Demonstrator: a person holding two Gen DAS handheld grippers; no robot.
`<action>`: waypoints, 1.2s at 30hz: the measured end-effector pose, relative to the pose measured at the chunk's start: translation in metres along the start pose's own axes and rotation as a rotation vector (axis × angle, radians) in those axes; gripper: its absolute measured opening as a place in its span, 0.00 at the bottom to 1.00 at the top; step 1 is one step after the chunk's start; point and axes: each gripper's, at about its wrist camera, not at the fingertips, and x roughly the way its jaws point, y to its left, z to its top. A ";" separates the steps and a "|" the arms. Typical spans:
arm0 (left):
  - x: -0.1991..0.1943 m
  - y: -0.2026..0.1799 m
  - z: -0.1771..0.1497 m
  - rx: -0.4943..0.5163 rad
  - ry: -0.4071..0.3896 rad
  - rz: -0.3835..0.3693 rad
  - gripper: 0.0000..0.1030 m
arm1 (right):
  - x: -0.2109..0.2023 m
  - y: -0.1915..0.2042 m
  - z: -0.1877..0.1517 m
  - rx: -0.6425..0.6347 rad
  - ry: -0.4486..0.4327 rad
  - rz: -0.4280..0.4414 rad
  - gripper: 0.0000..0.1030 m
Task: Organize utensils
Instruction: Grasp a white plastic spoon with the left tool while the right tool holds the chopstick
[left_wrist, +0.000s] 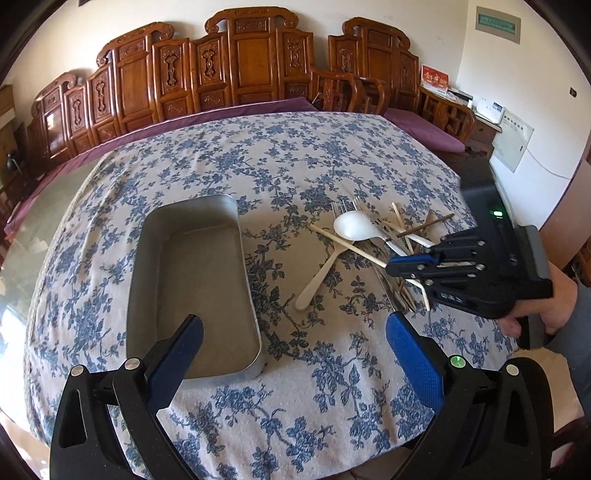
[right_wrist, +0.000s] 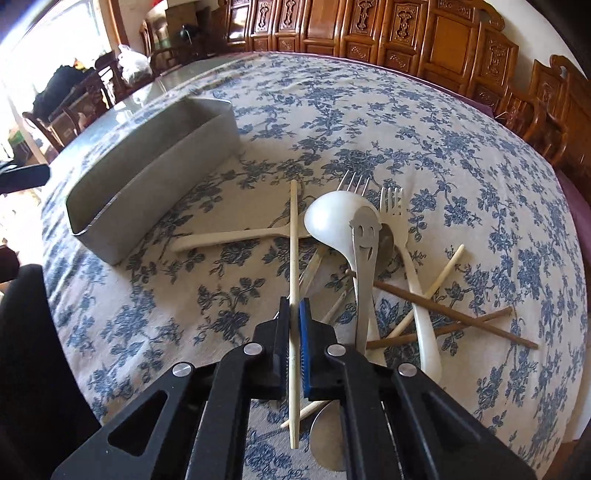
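Note:
A pile of utensils lies on the floral tablecloth: a white ladle-like spoon, a cream spoon, forks, a metal smiley-face utensil, and pale and brown chopsticks. My right gripper is shut on a pale chopstick that sticks out past its blue pads. Seen from the left wrist, the right gripper hovers over the pile with that pale chopstick in its tips. My left gripper stands open near the front, with nothing between its fingers. An empty metal tray lies left of the pile.
Carved wooden chairs with purple cushions line the far side of the table. A black device with a green light stands at the table's right edge. A person's hand holds the right gripper's handle.

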 end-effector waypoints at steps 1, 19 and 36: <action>0.003 -0.001 0.002 0.002 0.002 0.001 0.93 | -0.005 -0.002 -0.002 0.011 -0.016 0.013 0.06; 0.105 -0.035 0.050 0.081 0.166 -0.047 0.45 | -0.069 -0.054 -0.044 0.174 -0.176 -0.015 0.06; 0.146 -0.045 0.040 0.084 0.273 0.016 0.07 | -0.084 -0.065 -0.042 0.221 -0.223 0.020 0.06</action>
